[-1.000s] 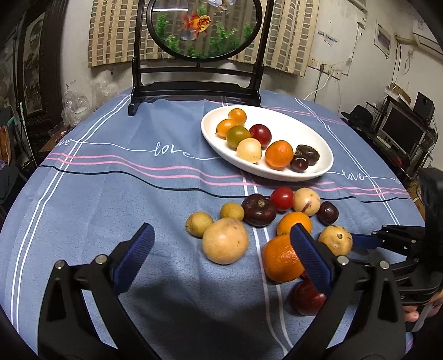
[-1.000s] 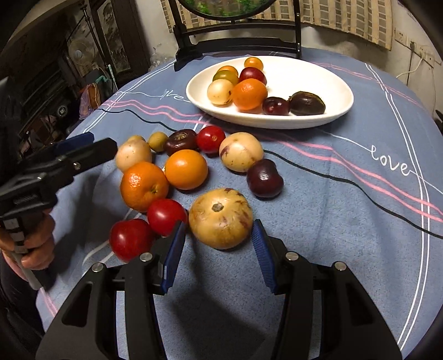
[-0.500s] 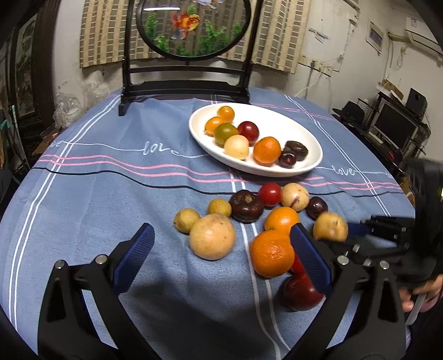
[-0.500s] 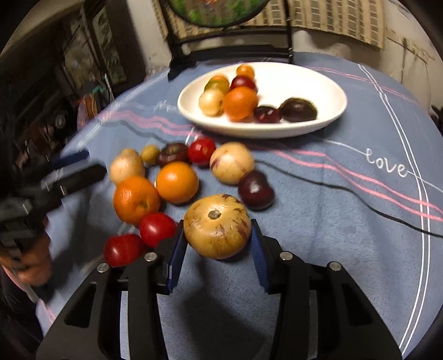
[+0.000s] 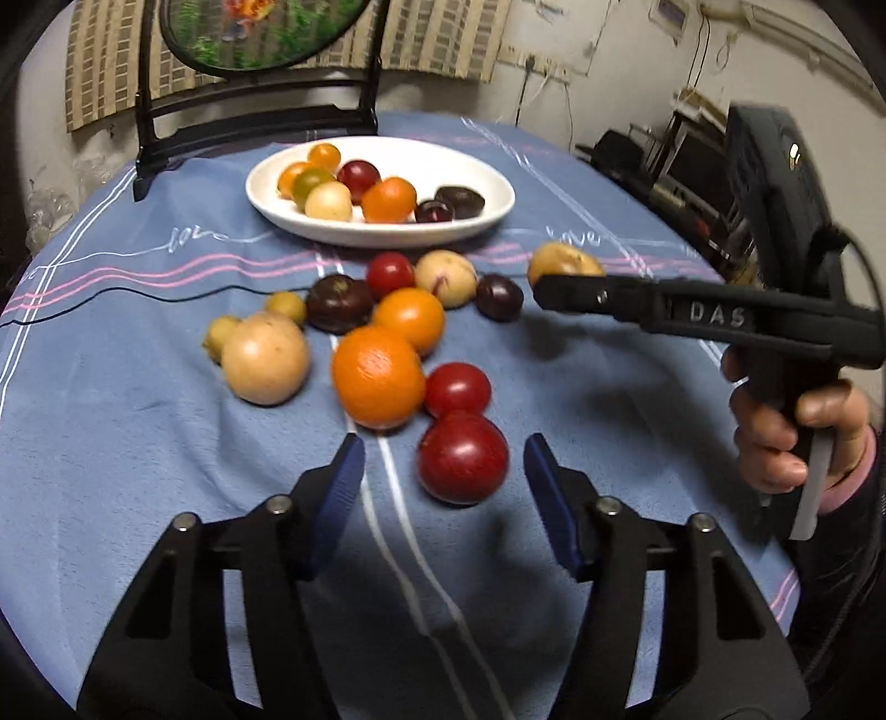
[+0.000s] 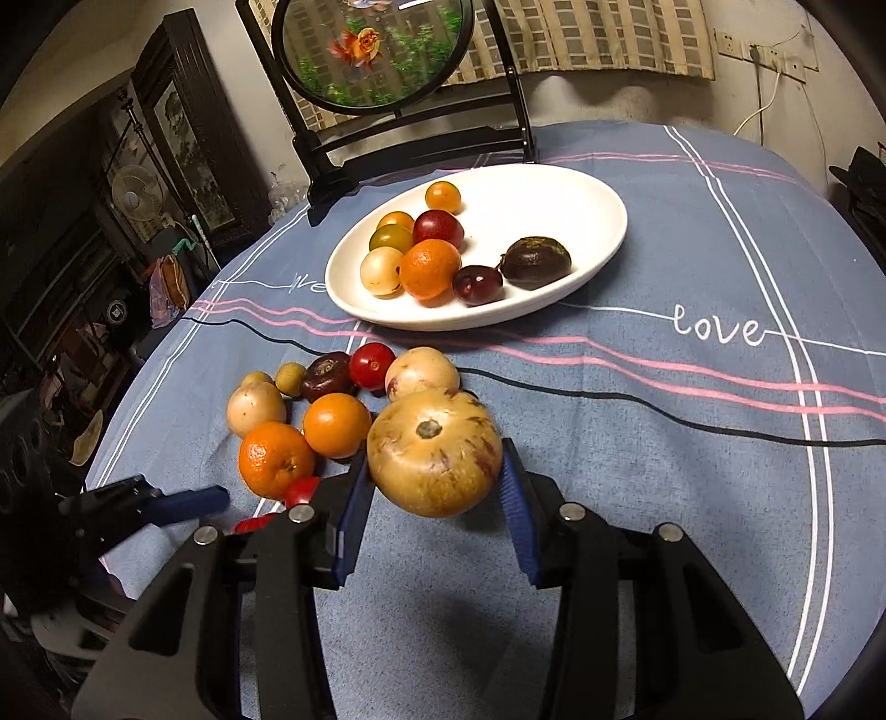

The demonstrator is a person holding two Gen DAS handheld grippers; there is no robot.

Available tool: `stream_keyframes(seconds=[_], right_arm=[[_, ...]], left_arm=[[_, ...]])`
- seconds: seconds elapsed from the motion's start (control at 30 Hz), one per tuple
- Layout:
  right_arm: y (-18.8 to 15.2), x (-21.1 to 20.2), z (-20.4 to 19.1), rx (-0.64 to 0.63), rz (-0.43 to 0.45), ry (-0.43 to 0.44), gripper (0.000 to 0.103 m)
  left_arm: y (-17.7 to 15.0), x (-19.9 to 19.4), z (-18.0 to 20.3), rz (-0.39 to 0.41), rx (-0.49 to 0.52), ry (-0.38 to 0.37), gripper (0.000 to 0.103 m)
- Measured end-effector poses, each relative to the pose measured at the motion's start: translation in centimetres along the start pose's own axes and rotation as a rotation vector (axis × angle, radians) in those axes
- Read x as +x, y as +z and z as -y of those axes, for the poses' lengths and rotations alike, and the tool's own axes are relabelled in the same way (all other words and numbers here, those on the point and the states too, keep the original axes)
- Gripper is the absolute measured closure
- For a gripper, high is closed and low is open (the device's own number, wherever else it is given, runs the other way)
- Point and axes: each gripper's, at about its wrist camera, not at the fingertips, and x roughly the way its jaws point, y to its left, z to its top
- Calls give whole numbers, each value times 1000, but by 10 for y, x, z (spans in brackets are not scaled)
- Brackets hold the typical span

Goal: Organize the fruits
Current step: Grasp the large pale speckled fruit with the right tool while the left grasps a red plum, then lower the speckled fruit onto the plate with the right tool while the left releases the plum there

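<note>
A white oval plate (image 5: 387, 239) (image 6: 554, 210) at the back of the blue tablecloth holds several fruits. Loose fruits lie in front of it, among them a big orange (image 5: 377, 376) (image 6: 276, 458) and a red round fruit (image 5: 463, 457). My left gripper (image 5: 443, 490) (image 6: 183, 507) straddles that red fruit; its jaws are closing, with a gap still showing on each side. My right gripper (image 6: 433, 494) (image 5: 545, 288) is shut on a large tan speckled fruit (image 6: 434, 451) (image 5: 562, 263) and holds it above the cloth.
A round fish picture on a black stand (image 6: 371, 52) (image 5: 260, 33) rises behind the plate. A person's hand (image 5: 797, 437) grips the right tool's handle. The table's edge curves away on the left (image 6: 166, 343), with dark furniture beyond.
My left gripper has swung right from the tan and orange fruits to the red one, and its jaws have narrowed. The right gripper has shut on the tan fruit and raised it.
</note>
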Motion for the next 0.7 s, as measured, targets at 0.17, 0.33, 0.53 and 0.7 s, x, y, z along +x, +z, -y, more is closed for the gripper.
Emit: stream_keyframes(seconds=[0.17,0.33,0.53,0.7], right_arm=[[0,-2,-1,-6,5,-2,58],[0,-5,-3,-11,11,1,58],[0,-4,-2,-10,9,-7,58],[0,-1,0,-6,0,-16,58]], left_arm=[[2,12,5,-28,-1,7,44],[2,20,2,-42,-12,26,48],[1,23,9,-53,21,15,62],[0,21,12,-48,26,27,63]])
